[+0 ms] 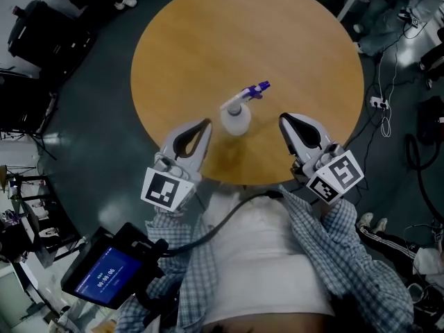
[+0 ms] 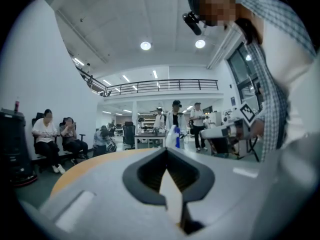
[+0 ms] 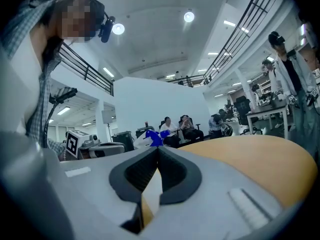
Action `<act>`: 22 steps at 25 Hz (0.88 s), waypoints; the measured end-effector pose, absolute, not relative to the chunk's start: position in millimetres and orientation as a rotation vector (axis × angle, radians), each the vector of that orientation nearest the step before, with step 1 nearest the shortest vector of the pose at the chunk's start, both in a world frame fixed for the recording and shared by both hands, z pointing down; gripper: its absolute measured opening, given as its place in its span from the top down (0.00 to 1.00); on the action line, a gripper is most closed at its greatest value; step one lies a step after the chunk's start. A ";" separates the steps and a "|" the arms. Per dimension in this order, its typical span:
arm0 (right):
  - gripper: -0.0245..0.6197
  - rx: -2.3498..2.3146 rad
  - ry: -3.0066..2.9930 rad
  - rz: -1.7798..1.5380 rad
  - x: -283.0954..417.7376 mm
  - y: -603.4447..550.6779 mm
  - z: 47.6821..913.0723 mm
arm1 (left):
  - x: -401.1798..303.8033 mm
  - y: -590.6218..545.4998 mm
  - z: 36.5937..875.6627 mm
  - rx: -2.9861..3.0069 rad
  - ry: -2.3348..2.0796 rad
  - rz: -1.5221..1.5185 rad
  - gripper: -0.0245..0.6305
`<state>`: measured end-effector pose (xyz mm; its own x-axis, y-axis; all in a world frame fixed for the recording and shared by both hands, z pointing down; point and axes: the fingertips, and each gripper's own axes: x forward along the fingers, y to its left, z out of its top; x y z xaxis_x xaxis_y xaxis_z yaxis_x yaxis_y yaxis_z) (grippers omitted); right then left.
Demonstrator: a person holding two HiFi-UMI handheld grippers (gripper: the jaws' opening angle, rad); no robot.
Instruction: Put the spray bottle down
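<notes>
A clear spray bottle [image 1: 236,118] with a purple trigger head [image 1: 255,90] stands upright on the round wooden table [image 1: 208,40], near its front edge. Neither gripper touches it. My left gripper [image 1: 207,123] is just left of the bottle, its jaws shut with nothing between them. On the other side, my right gripper [image 1: 283,118] is also shut and empty, a little farther from the bottle. In the left gripper view the bottle's top [image 2: 175,135] shows beyond the closed left gripper [image 2: 166,149]. The right gripper view shows the blue nozzle [image 3: 155,137] past the closed right gripper [image 3: 156,149].
A handheld device with a lit blue screen [image 1: 105,275] hangs at the lower left by the person's shirt. Cables and a power strip [image 1: 378,103] lie on the dark floor to the right. Seated people [image 2: 55,134] and standing people [image 2: 175,116] are beyond the table.
</notes>
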<state>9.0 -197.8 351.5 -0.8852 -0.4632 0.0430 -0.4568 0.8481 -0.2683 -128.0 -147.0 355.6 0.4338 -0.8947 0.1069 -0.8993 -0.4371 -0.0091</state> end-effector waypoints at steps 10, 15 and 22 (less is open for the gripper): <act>0.96 -0.726 3.032 -0.404 6.7 -195.9 352.6 | -121.8 -149.0 359.4 2.607 -1.602 0.156 0.96; 0.96 -0.726 3.031 -0.418 8.4 -194.9 353.4 | -116.2 -148.3 360.7 2.618 -1.566 0.154 0.96; 0.96 -0.738 3.028 -0.429 11.2 -194.7 356.1 | -109.6 -147.9 363.4 2.637 -1.533 0.169 0.96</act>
<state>11.2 -194.7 356.1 -0.8898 -0.4512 0.0685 -0.4525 0.8526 -0.2613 -109.6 -147.9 363.4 0.4911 -0.8599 0.1391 -0.8696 -0.4934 0.0193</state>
